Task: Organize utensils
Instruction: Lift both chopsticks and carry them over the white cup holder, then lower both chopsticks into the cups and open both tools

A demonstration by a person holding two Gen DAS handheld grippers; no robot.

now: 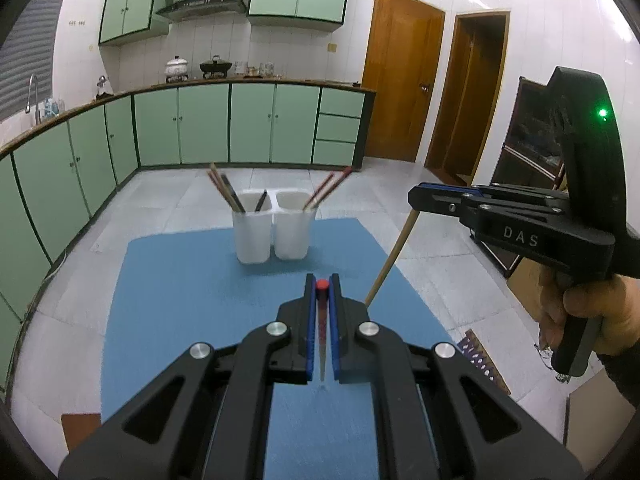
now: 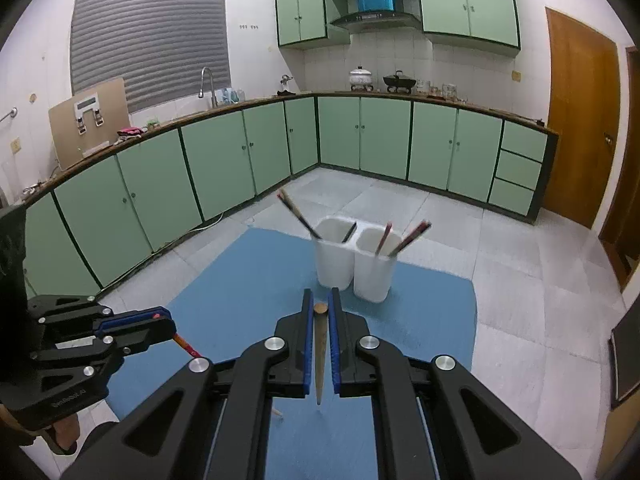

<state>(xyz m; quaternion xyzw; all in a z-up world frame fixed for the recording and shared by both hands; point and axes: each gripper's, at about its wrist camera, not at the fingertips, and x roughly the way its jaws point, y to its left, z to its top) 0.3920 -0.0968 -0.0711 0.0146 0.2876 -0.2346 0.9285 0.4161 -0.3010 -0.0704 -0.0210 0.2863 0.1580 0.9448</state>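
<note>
Left gripper fingers are clamped on a red chopstick, right gripper pinching a tan chopstick, both above the blue mat; twin white holders sit near its far edge.

A red chopstick with a rounded red end stands nearly upright, its tapered tip down on the blue mat, pinched near the top. A plain wooden chopstick, flat-ended and pale brown, stands the same way, tip on the mat. Beyond them sit two white plastic holders, touching side by side on the mat's far part. The left compartment holds dark brown chopsticks leaning left, plus a short dark one. The right compartment holds red chopsticks leaning right.
</note>
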